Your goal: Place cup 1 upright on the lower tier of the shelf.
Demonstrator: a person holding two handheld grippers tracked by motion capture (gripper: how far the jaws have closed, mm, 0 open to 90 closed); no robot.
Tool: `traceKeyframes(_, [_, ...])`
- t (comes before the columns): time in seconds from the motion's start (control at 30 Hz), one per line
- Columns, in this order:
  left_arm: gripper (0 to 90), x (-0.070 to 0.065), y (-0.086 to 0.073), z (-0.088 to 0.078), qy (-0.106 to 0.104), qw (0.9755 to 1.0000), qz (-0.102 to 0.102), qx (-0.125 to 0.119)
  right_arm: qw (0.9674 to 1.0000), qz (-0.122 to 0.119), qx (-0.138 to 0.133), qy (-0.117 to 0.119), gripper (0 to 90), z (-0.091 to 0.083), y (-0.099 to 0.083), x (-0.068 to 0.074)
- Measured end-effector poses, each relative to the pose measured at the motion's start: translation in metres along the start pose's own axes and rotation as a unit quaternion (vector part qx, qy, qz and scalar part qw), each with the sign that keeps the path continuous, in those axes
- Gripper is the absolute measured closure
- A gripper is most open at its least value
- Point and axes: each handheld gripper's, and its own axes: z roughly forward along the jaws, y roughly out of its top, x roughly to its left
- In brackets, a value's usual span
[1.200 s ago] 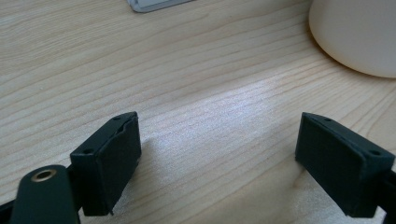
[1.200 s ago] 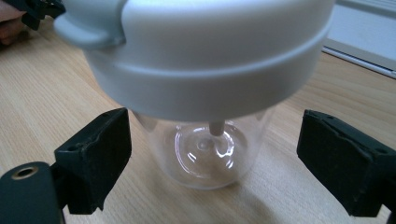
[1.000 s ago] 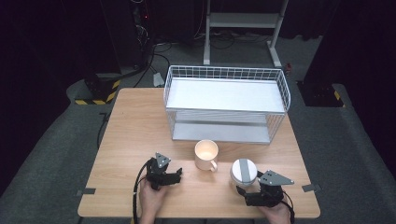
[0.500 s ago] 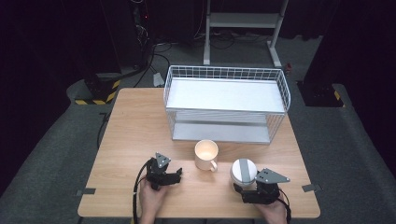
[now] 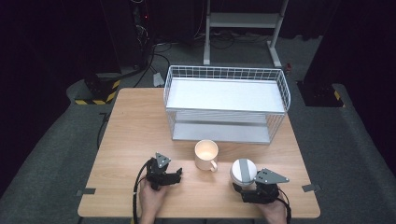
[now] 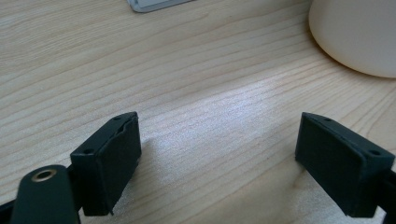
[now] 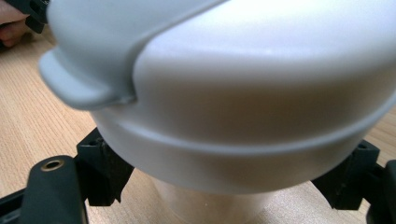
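A white cup with a grey lid [image 5: 243, 171] stands near the table's front right. My right gripper [image 5: 240, 189] lies low behind it, and its jaws have just been closing. In the right gripper view the cup [image 7: 233, 93] sits between the two jaws, with a small gap still showing on each side of its narrow body. A cream mug [image 5: 206, 154] stands upright left of the cup, handle toward the front right. My left gripper [image 5: 177, 175] rests open on the wood to the mug's left, with nothing in it [image 6: 219, 158]. The mug's side [image 6: 355, 37] shows at upper right.
A white wire rack [image 5: 224, 102] with two shelves takes up the back half of the wooden table [image 5: 135, 130]. Bare wood lies to the left of the rack and along the front edge. Dark floor with cables and a metal stand surrounds the table.
The right gripper's jaws have drawn in slightly around the lidded cup. Both hands, the mug and the cup stay where they were.
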Motion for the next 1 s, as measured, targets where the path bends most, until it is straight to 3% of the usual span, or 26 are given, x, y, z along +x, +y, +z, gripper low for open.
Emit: traceKeyframes(1.0, [14.7, 0.0001, 0.0, 0.0, 0.0, 1.0, 0.0, 0.0, 0.9999, -0.008, 0.001, 0.013, 18.7, -0.0005, 0.0016, -0.0037])
